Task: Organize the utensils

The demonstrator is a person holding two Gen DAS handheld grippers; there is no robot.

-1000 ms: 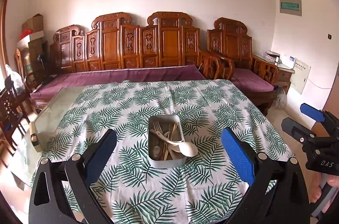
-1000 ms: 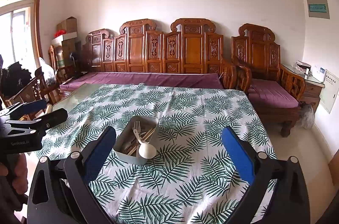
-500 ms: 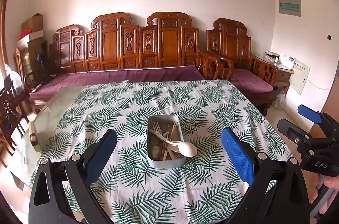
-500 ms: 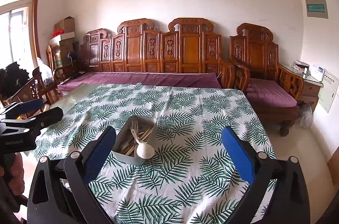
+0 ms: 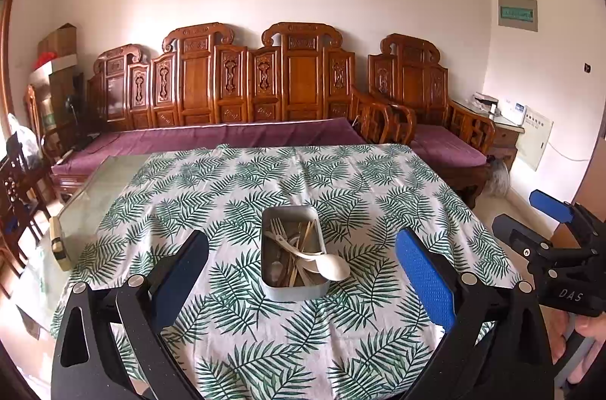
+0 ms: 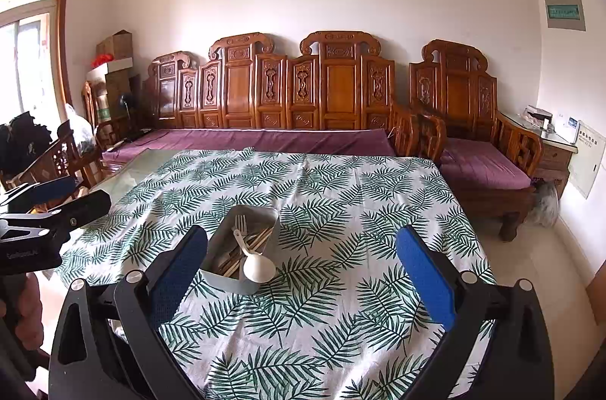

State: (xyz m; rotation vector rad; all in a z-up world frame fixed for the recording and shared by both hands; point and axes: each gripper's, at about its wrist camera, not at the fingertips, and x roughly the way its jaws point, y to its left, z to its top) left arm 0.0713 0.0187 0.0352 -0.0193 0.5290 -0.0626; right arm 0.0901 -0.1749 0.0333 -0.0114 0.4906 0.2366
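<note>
A grey metal tin (image 5: pixel 293 288) stands in the middle of the leaf-print tablecloth (image 5: pixel 341 184) and holds forks, chopsticks and spoons. A white spoon (image 5: pixel 331 265) lies across its right rim. The tin also shows in the right wrist view (image 6: pixel 227 280) with the white spoon (image 6: pixel 257 267) at its near corner. My left gripper (image 5: pixel 301 277) is open and empty, held above the near table edge in front of the tin. My right gripper (image 6: pixel 301 277) is open and empty, to the right of the tin; it also shows in the left wrist view (image 5: pixel 541 222).
A carved wooden bench with a purple cushion (image 5: pixel 212 135) stands behind the table, and a matching armchair (image 5: pixel 439 142) at the back right. Bare glass tabletop (image 5: pixel 94 188) shows at the left. Dark wooden chairs (image 6: pixel 57 161) stand to the left.
Both grippers have drifted slightly; the right gripper sits a little higher and further left in the left wrist view. The tin and utensils have not moved.
</note>
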